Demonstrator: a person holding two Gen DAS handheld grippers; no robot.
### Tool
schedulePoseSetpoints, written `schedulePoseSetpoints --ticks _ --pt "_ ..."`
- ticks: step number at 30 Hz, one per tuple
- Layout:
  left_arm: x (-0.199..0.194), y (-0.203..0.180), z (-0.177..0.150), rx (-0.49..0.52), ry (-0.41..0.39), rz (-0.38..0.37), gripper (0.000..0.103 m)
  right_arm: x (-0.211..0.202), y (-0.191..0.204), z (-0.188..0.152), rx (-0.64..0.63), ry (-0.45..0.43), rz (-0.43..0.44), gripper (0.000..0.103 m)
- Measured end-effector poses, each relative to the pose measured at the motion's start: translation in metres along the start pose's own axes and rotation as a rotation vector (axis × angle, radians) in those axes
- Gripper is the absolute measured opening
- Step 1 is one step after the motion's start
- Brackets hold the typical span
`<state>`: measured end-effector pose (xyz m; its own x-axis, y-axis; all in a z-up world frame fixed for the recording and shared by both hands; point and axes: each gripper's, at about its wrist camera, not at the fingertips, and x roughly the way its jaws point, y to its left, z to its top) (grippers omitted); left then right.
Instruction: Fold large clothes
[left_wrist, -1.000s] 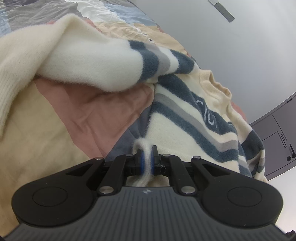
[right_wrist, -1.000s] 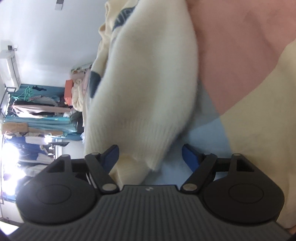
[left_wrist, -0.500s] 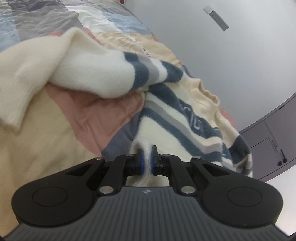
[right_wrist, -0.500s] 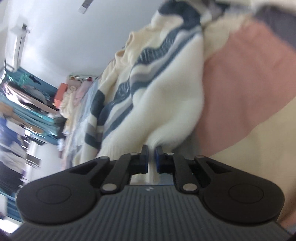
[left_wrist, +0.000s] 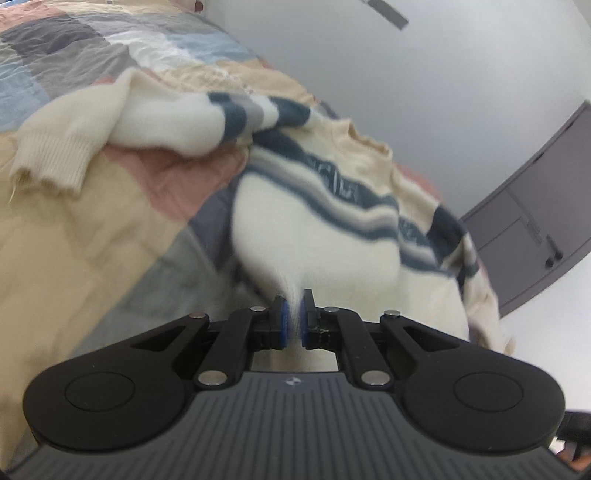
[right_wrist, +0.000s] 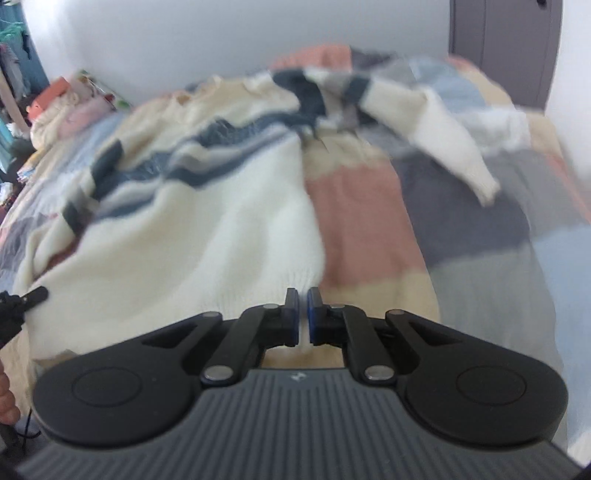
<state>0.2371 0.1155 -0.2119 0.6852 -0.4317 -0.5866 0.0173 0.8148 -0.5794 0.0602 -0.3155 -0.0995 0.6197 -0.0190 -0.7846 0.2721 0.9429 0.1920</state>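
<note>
Left tool (left_wrist: 292, 317) clamped on sweater (left_wrist: 332, 236) hem; right tool (right_wrist: 303, 317) pinched shut on same hem's other corner; sweater spread over patchwork bed (right_wrist: 480, 236); stripes, far sleeve (right_wrist: 443, 140) motion-blurred.

Right gripper (right_wrist: 303, 314) fingers pinching cream striped sweater's (right_wrist: 207, 236) hem over patchwork bedspread (right_wrist: 461, 229).

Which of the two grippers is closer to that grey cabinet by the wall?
Right, most likely. The grey cabinet stands ahead and rightward of the right gripper, beyond the bed. The left gripper grips the sweater farther left, with the cabinet well off to its right.
</note>
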Motion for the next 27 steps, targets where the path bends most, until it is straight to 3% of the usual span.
schedulePoseSetpoints --ticks 3,5,7,8,11,17,19,20,27 --pt "-0.002 0.004 -0.009 -0.026 0.045 0.003 0.009 -0.007 -0.007 0.0 0.023 -0.005 0.023 0.003" --pt "-0.003 0.006 -0.011 -0.04 0.059 0.004 0.018 -0.005 -0.003 0.0 0.012 -0.009 0.054 0.003" --pt "-0.004 0.005 -0.012 -0.037 0.061 0.004 0.053 -0.003 0.002 0.0 0.012 -0.016 0.076 0.006" --pt "-0.002 0.004 -0.013 -0.032 0.06 0.004 0.055 -0.001 0.006 0.0 0.021 -0.017 0.092 0.006" --pt "0.004 0.0 -0.016 -0.002 0.07 0.043 0.055 0.007 0.009 0.004 0.1 -0.032 0.135 0.007" --pt "0.02 0.003 -0.018 -0.015 0.106 0.07 0.055 0.044 0.014 0.019 0.172 -0.001 0.095 0.011" --pt "0.025 0.005 -0.018 -0.025 0.109 0.084 0.055 0.058 0.013 0.019 0.204 0.012 0.069 0.064" --pt "0.027 0.006 -0.018 -0.03 0.109 0.095 0.055 0.064 0.012 0.019 0.226 0.022 0.065 0.069" --pt "0.034 0.011 -0.018 -0.058 0.115 0.102 0.055 0.091 0.002 0.024 0.296 0.004 -0.001 0.068"
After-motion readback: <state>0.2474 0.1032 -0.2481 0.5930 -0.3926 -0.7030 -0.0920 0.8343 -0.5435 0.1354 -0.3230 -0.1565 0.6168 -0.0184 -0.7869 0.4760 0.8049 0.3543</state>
